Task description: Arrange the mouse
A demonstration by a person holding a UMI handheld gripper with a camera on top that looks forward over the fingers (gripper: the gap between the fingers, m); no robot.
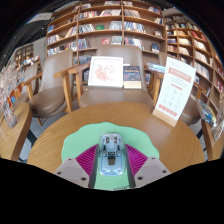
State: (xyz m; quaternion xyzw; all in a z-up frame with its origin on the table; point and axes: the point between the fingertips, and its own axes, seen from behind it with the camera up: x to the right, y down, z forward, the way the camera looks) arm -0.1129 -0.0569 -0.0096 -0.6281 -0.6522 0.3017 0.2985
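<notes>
A pale blue, see-through mouse (111, 158) lies lengthwise between my two fingers, over a light green mouse mat (76, 146) on a round wooden table (55, 140). My gripper (111, 150) is shut on the mouse, with both magenta pads (88, 160) pressed against its sides. The mouse's rear end is hidden by the gripper body. I cannot tell whether the mouse rests on the mat or hangs just above it.
Beyond the mat, at the table's far edge, stand a white display card (105, 70), a dark booklet (132, 76) and, to the right, a tall orange-and-white sign (176, 90). A wooden chair (50, 95) stands to the left. Bookshelves (110, 20) fill the background.
</notes>
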